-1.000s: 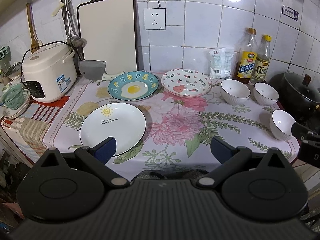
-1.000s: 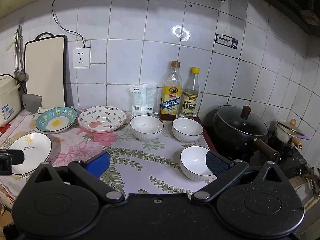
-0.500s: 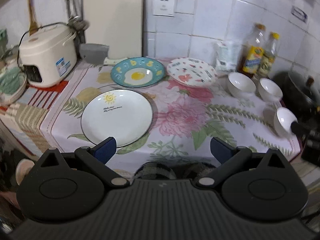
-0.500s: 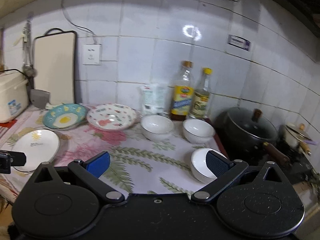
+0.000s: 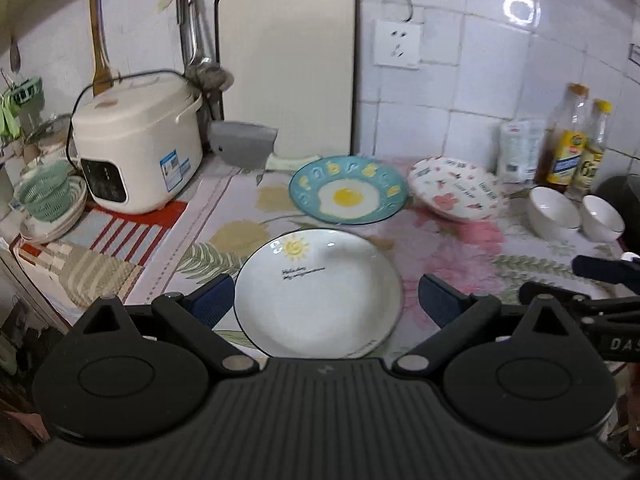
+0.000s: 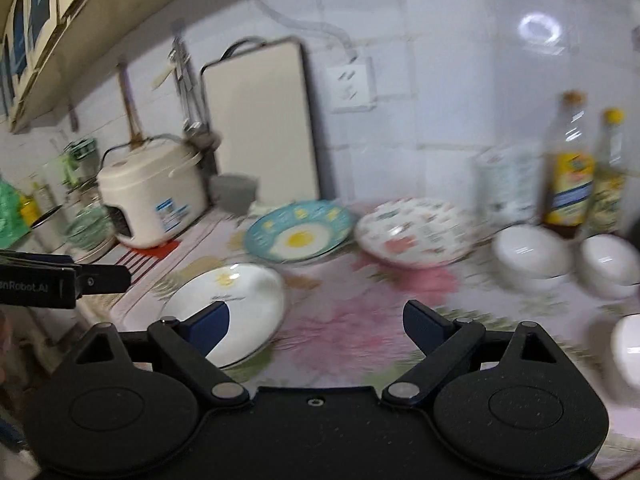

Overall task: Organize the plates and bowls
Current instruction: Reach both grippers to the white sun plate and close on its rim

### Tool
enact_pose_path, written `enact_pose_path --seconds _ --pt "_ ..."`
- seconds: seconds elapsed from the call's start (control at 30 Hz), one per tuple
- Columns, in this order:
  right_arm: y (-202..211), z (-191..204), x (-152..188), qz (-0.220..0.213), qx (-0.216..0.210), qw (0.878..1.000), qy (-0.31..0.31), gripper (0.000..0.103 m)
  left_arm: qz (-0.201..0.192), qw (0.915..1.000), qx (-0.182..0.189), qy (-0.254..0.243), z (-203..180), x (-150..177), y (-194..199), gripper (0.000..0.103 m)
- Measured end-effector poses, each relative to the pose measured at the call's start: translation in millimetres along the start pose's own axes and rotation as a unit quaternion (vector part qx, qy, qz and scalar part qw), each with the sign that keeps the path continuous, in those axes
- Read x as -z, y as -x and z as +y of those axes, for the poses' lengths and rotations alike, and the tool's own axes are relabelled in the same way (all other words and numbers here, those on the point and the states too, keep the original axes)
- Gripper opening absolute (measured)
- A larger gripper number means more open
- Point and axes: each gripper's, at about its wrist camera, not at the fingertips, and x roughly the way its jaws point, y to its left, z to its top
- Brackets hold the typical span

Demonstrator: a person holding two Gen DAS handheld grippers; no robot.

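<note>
A white plate with a sun [image 5: 318, 292] [image 6: 236, 304] lies near the counter's front edge. My left gripper [image 5: 324, 298] hovers over it, open, one finger on either side of the plate in the picture. Behind it sit a blue fried-egg plate [image 5: 348, 190] [image 6: 298, 232] and a patterned plate [image 5: 456, 190] [image 6: 412, 232]. Two white bowls [image 5: 554, 212] [image 6: 528, 256] stand at the back right, and a third bowl [image 6: 628, 348] is at the right edge. My right gripper [image 6: 318, 322] hangs over the flowered cloth. Its jaws are closing with nothing between them.
A rice cooker [image 5: 136, 148], a cutting board [image 5: 286, 68] and a cleaver [image 5: 244, 144] stand along the back left. Two bottles [image 5: 568, 136] and a dark pot [image 5: 624, 200] are at the back right. A green strainer [image 5: 44, 196] sits far left.
My left gripper has moved in over the white plate, which now fills the space between its fingers. My right gripper has swung left, from the bowls and pot toward the plates.
</note>
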Motion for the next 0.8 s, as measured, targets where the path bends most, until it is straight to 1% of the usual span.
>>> enact_pose_path --seconds 0.07,0.13,0.2,0.27,0.33,0.4,0.47,0.5,0.53,0.57,0.63,0.67,0.73,0.77,0.8 --pt "-20.8 2.0 3.2 0.006 -0.011 1.0 -0.007 0.096 0.017 0.9999 -0.003 0.001 8.5 4.7 -17.8 0.099" --pt "-38.6 2.6 8.1 0.008 -0.021 1.0 -0.019 0.096 0.02 0.9998 -0.007 0.003 17.2 12.9 -34.8 0.099" --pt "-59.9 3.6 13.7 0.007 -0.023 0.999 -0.021 0.096 0.031 0.9993 -0.018 0.005 24.4 21.6 -53.6 0.099" --pt "-76.4 2.9 18.1 0.008 -0.021 1.0 -0.02 0.096 0.052 0.998 -0.028 0.022 35.0 29.5 -73.7 0.099" --pt "-96.6 3.0 21.3 0.017 -0.03 0.999 -0.022 0.096 0.07 0.9959 -0.026 0.051 47.7 36.8 -92.8 0.093" --pt "-110.5 3.6 22.7 0.028 -0.035 0.999 -0.027 0.096 0.083 0.9931 -0.031 0.076 58.2 43.4 -109.1 0.093" --pt "-124.7 7.5 25.2 0.038 -0.038 0.998 -0.018 0.096 0.084 0.9924 -0.042 0.08 63.3 48.6 -121.0 0.092" --pt "-132.2 10.2 26.3 0.046 -0.038 0.998 -0.012 0.093 0.087 0.9919 -0.049 0.079 65.1 51.1 -126.9 0.092" --pt "-139.5 11.3 28.2 0.054 -0.041 0.998 -0.012 0.088 0.091 0.9912 -0.054 0.079 66.3 52.6 -131.7 0.088" --pt "-146.0 11.3 29.7 0.063 -0.044 0.997 -0.015 0.086 0.097 0.9901 -0.059 0.082 67.9 54.5 -136.7 0.084" --pt "-157.4 10.1 31.7 0.078 -0.047 0.995 -0.028 0.082 0.108 0.9883 -0.06 0.09 71.9 57.6 -145.8 0.07" --pt "-163.2 8.6 32.8 0.084 -0.052 0.994 -0.036 0.08 0.113 0.9874 -0.057 0.094 74.1 59.2 -150.9 0.066" --pt "-171.1 7.4 34.4 0.095 -0.052 0.993 -0.048 0.068 0.124 0.9857 -0.051 0.102 75.5 61.2 -157.5 0.056" --pt "-175.3 6.8 35.1 0.103 -0.056 0.992 -0.054 0.065 0.124 0.9854 -0.046 0.107 75.9 62.1 -158.5 0.054" --pt "-176.6 7.0 35.2 0.101 -0.059 0.991 -0.058 0.06 0.122 0.9853 -0.04 0.113 76.4 62.0 -159.3 0.048"
